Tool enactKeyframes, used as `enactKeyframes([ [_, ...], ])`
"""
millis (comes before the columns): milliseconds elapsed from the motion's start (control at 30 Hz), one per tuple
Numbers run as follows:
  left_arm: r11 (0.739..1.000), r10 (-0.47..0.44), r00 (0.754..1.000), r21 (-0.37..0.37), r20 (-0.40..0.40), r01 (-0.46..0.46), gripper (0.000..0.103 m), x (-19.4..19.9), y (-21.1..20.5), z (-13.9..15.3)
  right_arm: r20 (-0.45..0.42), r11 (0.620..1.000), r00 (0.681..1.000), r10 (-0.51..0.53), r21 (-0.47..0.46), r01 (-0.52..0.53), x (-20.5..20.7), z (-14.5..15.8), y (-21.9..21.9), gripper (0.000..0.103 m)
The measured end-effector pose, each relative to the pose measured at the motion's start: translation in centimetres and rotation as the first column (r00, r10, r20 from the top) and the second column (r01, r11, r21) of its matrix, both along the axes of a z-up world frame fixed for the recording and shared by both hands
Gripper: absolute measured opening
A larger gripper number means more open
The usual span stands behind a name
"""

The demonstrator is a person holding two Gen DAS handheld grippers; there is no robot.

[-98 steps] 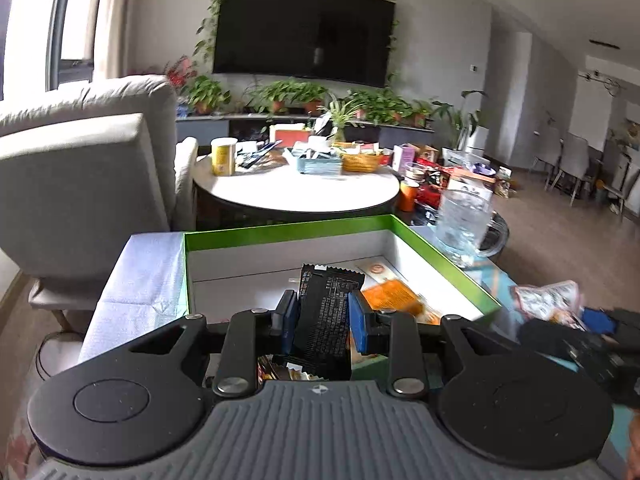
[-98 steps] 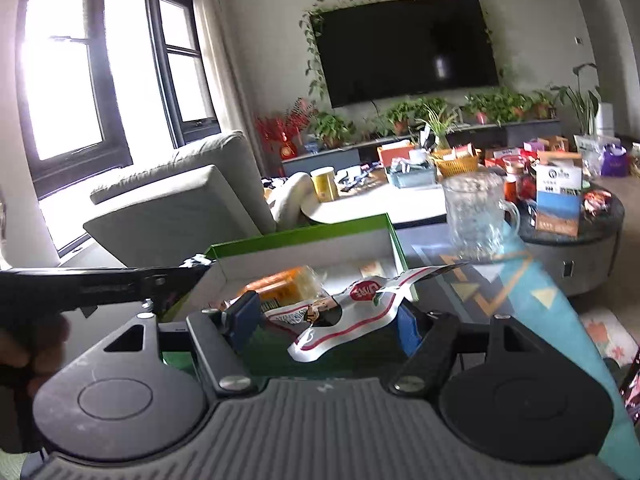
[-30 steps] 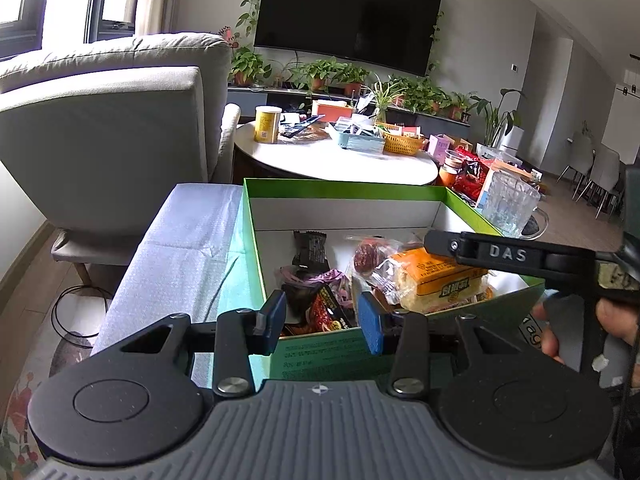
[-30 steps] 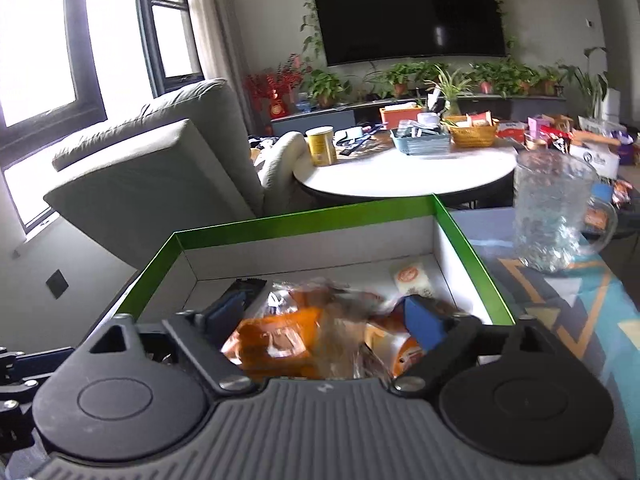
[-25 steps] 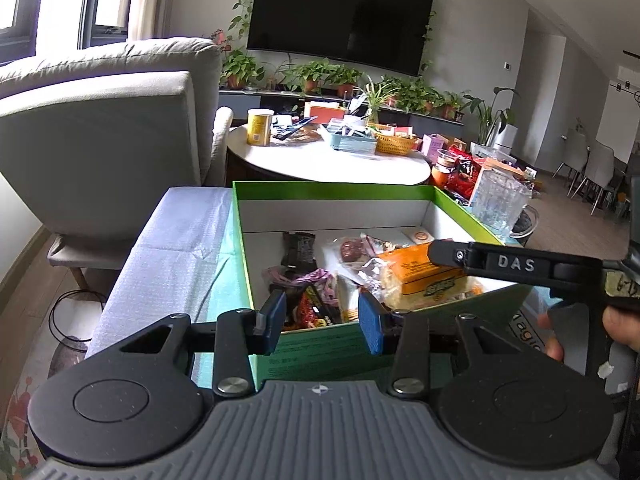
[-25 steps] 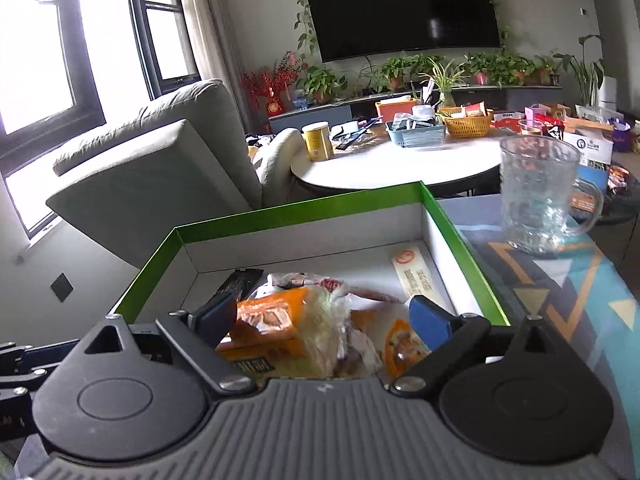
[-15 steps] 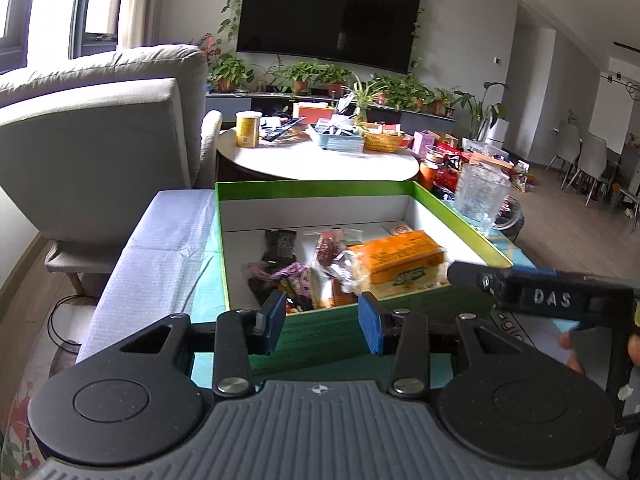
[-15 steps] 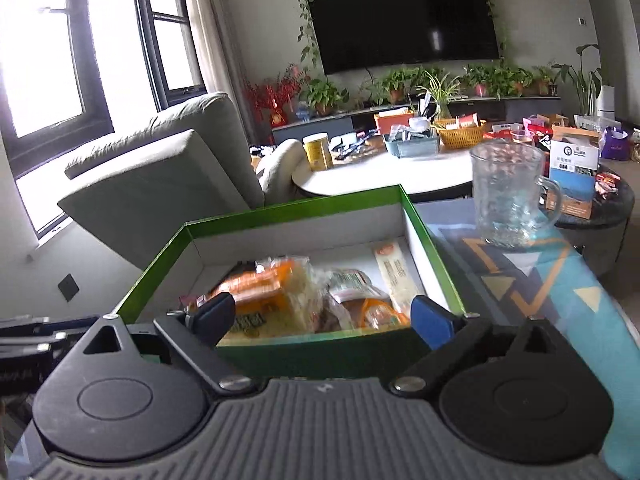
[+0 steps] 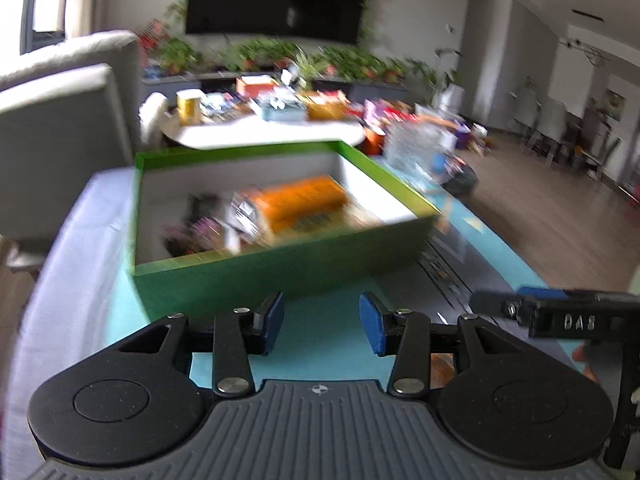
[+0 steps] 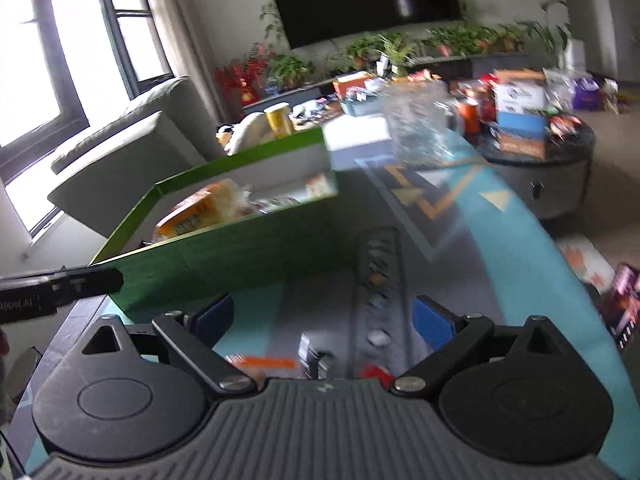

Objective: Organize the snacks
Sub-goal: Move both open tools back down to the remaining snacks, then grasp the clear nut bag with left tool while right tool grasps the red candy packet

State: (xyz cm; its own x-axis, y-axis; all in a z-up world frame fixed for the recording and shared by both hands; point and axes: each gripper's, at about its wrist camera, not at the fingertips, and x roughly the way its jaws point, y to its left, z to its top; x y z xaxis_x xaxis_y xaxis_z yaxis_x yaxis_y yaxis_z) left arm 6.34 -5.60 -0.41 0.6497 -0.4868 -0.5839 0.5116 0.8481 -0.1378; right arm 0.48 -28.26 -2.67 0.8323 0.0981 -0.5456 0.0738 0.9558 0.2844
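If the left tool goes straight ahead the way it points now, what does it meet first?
Most likely the near green wall of the snack box, just beyond the left tool, whose empty jaws are opening. Blur makes depth uncertain; it might touch the teal table cover first.

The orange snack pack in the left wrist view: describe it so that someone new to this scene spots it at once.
Find the green box with white inner walls on the teal-patterned table. The orange snack pack lies inside it, toward the right. It is the largest, brightest item there, a blocky pack beside smaller dark and purple wrappers.
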Motion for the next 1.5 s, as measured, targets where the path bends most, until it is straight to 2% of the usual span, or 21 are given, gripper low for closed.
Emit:
enactKeyframes([
  [100, 0.998, -0.062, 0.997, 0.008, -0.035, 0.062, 0.039, -1.1, -1.4, -0.7, -0.011, 1.0, 1.0, -0.027, 0.006, 0.027, -1.2, -0.3, -1.0, 0.048],
  [267, 0.99, -0.135, 0.99, 0.033, -0.028, 0.136, 0.04, -2.8, -3.4, -0.8, -0.023, 0.996, 0.995, -0.093, 0.017, 0.093, -2.4, -0.5, -2.5, 0.048],
  [467, 0.978, -0.199, 0.98, 0.06, -0.023, 0.2, 0.045, -4.5, -5.3, -0.7, -0.02, 0.997, 0.997, -0.069, 0.014, 0.069, -3.7, -1.1, -2.8, 0.048],
  [700, 0.973, -0.181, 0.981, 0.134, -0.075, 0.19, 0.05, -4.5, -6.9, -2.5, -0.02, 0.999, 0.999, -0.036, -0.005, 0.036, -4.7, -1.5, -2.6, 0.048],
  [867, 0.981, -0.159, 0.983, 0.101, -0.09, 0.168, 0.053, -3.9, -6.9, -2.8, -0.017, 1.0, 1.0, -0.024, 0.001, 0.024, -5.0, -1.5, -2.5, 0.048],
  [900, 0.982, -0.16, 0.983, 0.089, -0.096, 0.168, 0.051, -3.8, -6.7, -2.9, -0.015, 1.0, 1.0, -0.027, 0.006, 0.027, -5.1, -1.5, -2.5, 0.048],
  [1000, 0.985, -0.165, 0.977, 0.032, -0.134, 0.171, 0.037, -3.3, -6.2, -3.0, -0.023, 1.0, 0.999, -0.026, 0.015, 0.026, -5.1, -1.6, -2.4, 0.048],
  [1200, 0.991, -0.105, 0.988, 0.066, -0.115, 0.113, 0.036, -2.9, -5.0, -2.9, -0.054, 0.999, 0.998, -0.039, 0.015, 0.04, -4.5, -2.2, -1.7, 0.048],
  [1367, 0.995, -0.04, 0.994, 0.084, -0.105, 0.049, 0.036, -2.6, -3.0, -2.7, -0.045, 0.998, 0.998, -0.052, -0.042, 0.05, -3.8, -2.4, -0.4, 0.047],
  [1467, 0.994, -0.035, 0.996, 0.1, -0.079, 0.043, 0.037, -2.9, -2.6, -2.5, -0.037, 0.997, 0.999, -0.04, -0.068, 0.037, -3.6, -2.5, 0.1, 0.047],
  [1500, 0.993, -0.044, 0.997, 0.106, -0.062, 0.051, 0.04, -3.0, -2.7, -2.3, -0.036, 0.999, 0.999, -0.025, -0.044, 0.023, -3.6, -2.4, 0.1, 0.047],
])
